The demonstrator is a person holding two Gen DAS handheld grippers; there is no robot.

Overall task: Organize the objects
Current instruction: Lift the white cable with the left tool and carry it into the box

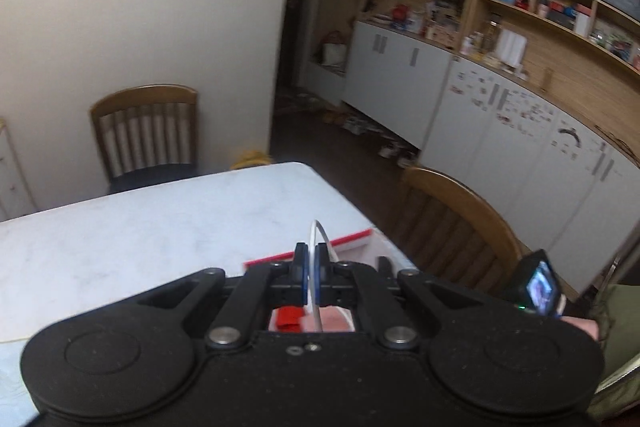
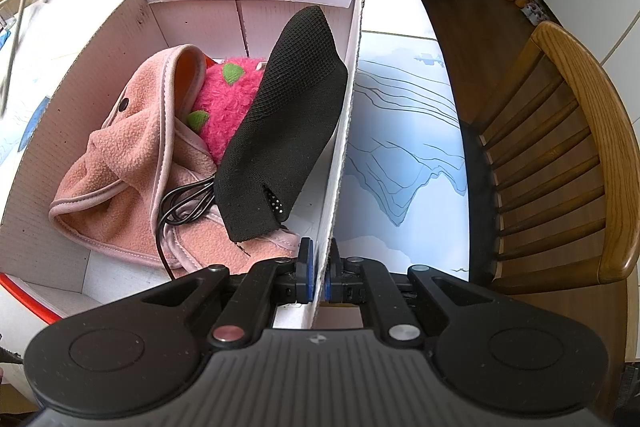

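Note:
My right gripper [image 2: 319, 267] is shut on the right wall of a white cardboard box with a red rim [image 2: 348, 99]. Inside the box lie a pink fleece garment [image 2: 132, 163], a pink plush toy with green spots [image 2: 228, 95], a black cable [image 2: 180, 203] and a black mesh pad [image 2: 288, 115] leaning on the right wall. My left gripper [image 1: 311, 263] is shut on a thin white cable [image 1: 318, 239] and holds it above the table near the box's red rim [image 1: 348, 241].
The white table [image 1: 140, 227] carries a blue patterned mat [image 2: 404, 147] right of the box. A wooden chair [image 2: 568, 155] stands at the table's right side, another [image 1: 146, 135] at the far end. Cabinets and cluttered shelves [image 1: 500, 39] line the far wall.

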